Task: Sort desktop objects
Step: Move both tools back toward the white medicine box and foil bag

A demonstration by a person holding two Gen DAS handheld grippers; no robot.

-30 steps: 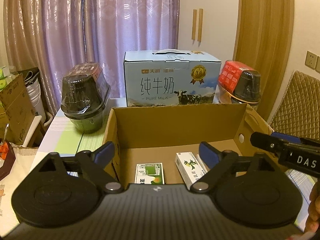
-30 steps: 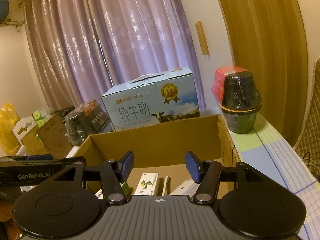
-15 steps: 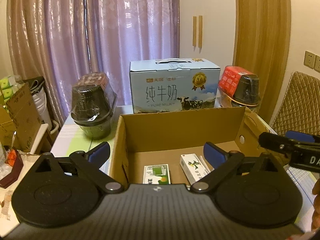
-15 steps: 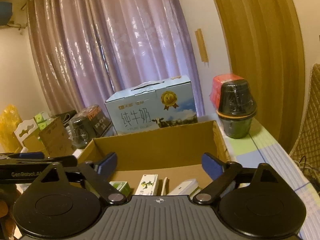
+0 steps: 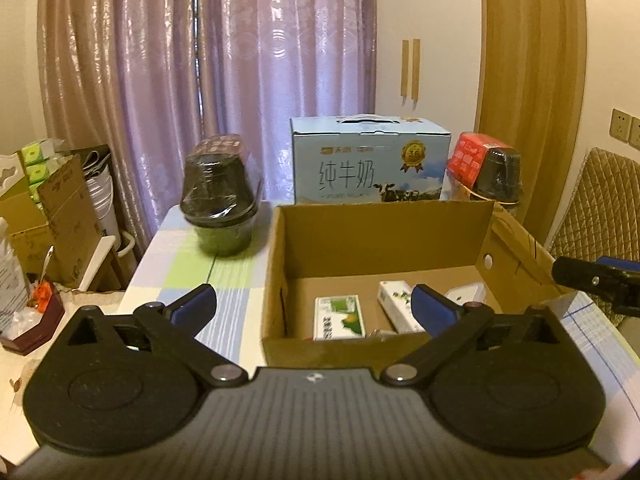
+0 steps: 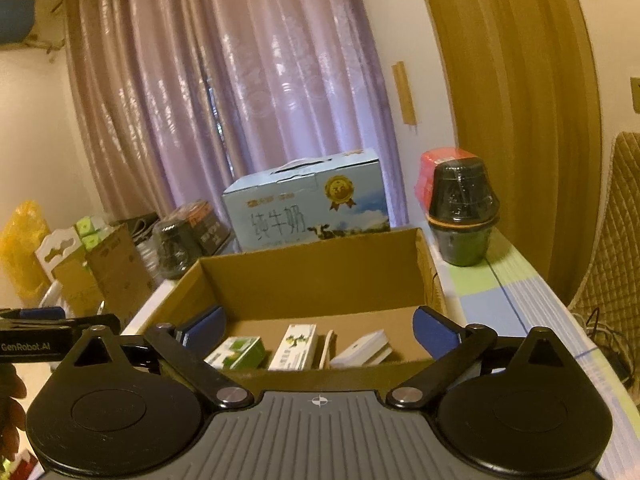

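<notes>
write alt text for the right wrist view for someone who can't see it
The open right tongs hover, holding nothing, over an open brown cardboard box on a pastel striped table; inside lie a green-and-white carton, a slim white carton and a flat white box. Behind stand a blue milk case and purple curtains.

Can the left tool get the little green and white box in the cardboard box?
Probably yes: the left tool is open and empty, the brown cardboard box has no lid, and nothing covers the green and white box.
</notes>
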